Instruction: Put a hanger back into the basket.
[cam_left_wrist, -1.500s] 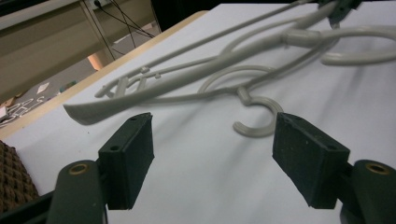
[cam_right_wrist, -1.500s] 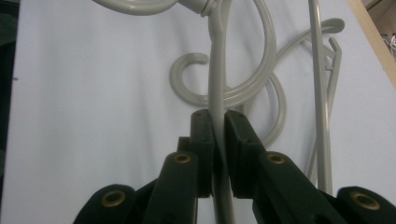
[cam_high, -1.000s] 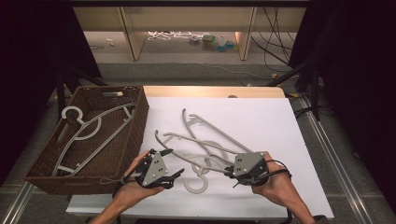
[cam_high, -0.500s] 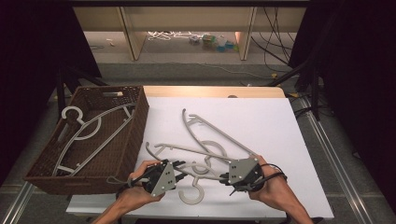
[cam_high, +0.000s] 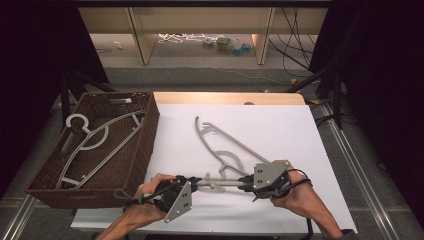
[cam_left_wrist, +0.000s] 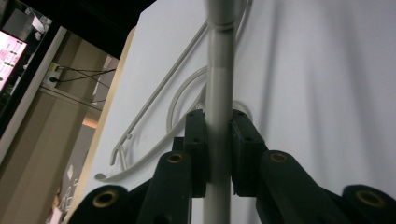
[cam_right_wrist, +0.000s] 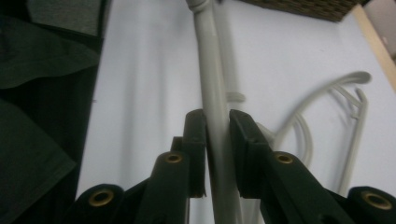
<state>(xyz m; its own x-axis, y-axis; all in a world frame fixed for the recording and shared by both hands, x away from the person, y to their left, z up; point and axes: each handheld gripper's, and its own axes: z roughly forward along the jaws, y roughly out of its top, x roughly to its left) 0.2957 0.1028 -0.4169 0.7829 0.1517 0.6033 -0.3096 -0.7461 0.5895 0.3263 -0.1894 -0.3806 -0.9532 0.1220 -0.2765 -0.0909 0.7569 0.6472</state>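
You hold a grey plastic hanger (cam_high: 222, 183) with both grippers at the near edge of the white table (cam_high: 280, 130). Your left gripper (cam_high: 192, 183) is pinching one end of the hanger's straight bar, and your right gripper (cam_high: 244, 182) is pinching the other end, so the bar runs between your two hands, almost parallel to the table's near edge. The two grippers point toward each other.

In the left gripper view, the bar (cam_left_wrist: 218, 93) passes straight up between the two black jaws, and both pads press on it from the sides. In the right gripper view, the same bar (cam_right_wrist: 211, 93) stands between the jaws in the same way, gripped on both sides. From these pictures you cannot tell if the held hanger touches the table or hangs a little above it.

A second grey hanger (cam_high: 220, 140) lies flat on the white table, just behind the one you hold. Its hook points to the far side and its long arm comes down toward your right hand (cam_high: 295, 192). Its lower part is very near to the held hanger; whether they touch I cannot tell.

On the left of the table stands a brown wicker basket (cam_high: 145, 135), just beside your left hand (cam_high: 145, 200). Inside it lies a pale hanger (cam_high: 95, 142), slanted, with the round hook at the far left corner.
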